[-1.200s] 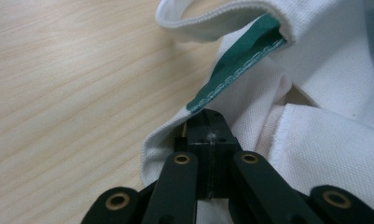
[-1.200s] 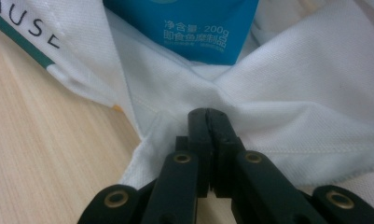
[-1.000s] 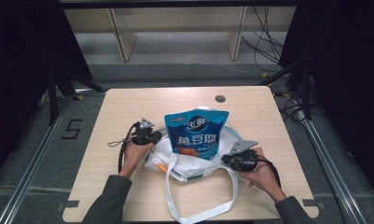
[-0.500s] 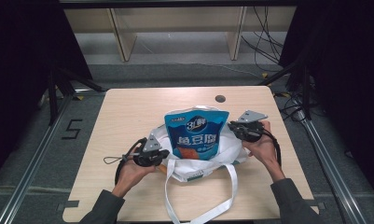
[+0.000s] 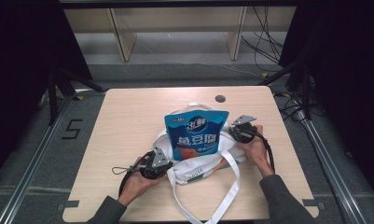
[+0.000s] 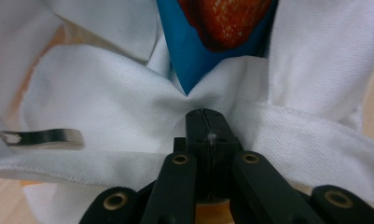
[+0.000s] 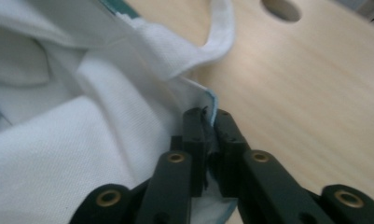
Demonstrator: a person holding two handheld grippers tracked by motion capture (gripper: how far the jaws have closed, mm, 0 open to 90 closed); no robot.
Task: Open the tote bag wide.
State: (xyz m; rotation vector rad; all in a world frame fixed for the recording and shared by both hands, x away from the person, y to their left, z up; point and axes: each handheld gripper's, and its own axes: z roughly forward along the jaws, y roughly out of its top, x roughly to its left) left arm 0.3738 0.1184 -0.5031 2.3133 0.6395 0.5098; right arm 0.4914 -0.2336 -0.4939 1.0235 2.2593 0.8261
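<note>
A blue snack pouch [image 5: 196, 133] stands upright inside a white cloth tote bag [image 5: 201, 168] at the table's middle. My left gripper [image 5: 162, 164] is at the bag's near left side, shut on a fold of the white cloth [image 6: 128, 107], with the pouch's blue corner [image 6: 194, 56] just beyond its tips [image 6: 206, 122]. My right gripper [image 5: 234, 133] is at the bag's far right side, shut on the bag's hemmed edge [image 7: 201, 95], its tips [image 7: 207, 120] pinching the cloth. The bag's long straps [image 5: 231, 186] trail toward the table's near edge.
The wooden table [image 5: 128, 116] has a round cable hole [image 5: 220, 98] near its far edge, also seen as a hole [image 7: 280, 9] past the right gripper. A loop of strap [image 7: 219, 32] lies on the wood. A small silver tag [image 6: 40, 138] sits on the cloth.
The left gripper has moved from the bag's far left toward the near side. The right gripper has moved from the bag's near right to its far right edge. The pouch stays upright.
</note>
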